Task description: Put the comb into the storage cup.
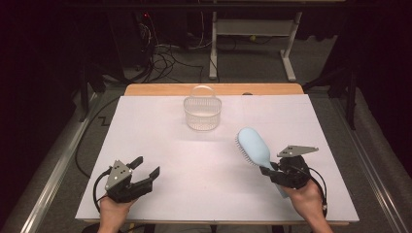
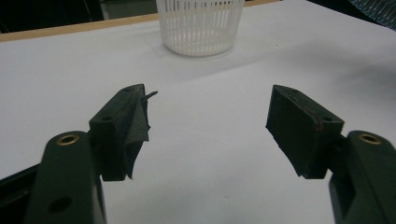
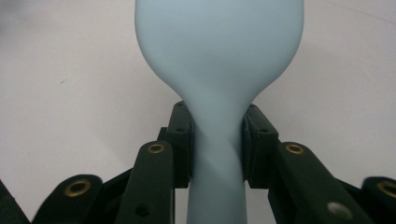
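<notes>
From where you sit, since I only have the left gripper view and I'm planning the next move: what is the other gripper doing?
Observer: The right gripper is shut on the neck of a light blue hairbrush.
Operator: Is the brush lifted or lying flat?
Observer: In the high view its head tilts up over the table, bristles facing left.
Operator: And the basket I see ahead?
Observer: The white basket stands upright near the table's far edge, with a handle arched over it, and looks empty.
</notes>
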The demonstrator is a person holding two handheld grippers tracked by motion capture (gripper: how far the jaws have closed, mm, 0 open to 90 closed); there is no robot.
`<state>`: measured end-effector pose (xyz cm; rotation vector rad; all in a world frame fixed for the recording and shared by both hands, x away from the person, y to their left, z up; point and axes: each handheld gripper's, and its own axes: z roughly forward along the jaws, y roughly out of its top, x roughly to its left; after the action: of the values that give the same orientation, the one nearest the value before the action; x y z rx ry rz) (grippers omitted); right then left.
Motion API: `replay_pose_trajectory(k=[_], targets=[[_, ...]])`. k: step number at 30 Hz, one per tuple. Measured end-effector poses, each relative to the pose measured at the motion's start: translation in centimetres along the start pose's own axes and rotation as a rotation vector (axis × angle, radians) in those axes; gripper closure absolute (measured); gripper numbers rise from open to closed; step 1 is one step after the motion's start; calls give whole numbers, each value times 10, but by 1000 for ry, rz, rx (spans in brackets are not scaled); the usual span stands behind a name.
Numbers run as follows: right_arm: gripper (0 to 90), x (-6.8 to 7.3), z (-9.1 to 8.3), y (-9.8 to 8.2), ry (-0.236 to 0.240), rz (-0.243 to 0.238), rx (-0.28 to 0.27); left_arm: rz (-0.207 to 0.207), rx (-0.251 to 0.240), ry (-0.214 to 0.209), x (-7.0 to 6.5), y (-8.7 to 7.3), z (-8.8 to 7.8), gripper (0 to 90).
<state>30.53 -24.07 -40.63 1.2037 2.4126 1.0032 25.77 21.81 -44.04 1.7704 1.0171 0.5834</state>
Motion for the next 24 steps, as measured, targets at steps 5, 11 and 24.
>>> replay_pose_trajectory(k=[5,11,24], targets=[[703,3,-1,-3,10,4,-4,1,0,-17,-3,3,4,304],[703,6,1,-4,18,4,-13,-5,-12,-35,-7,9,6,303],[703,16,5,-4,38,-22,-10,-15,-16,-91,-18,18,16,296]])
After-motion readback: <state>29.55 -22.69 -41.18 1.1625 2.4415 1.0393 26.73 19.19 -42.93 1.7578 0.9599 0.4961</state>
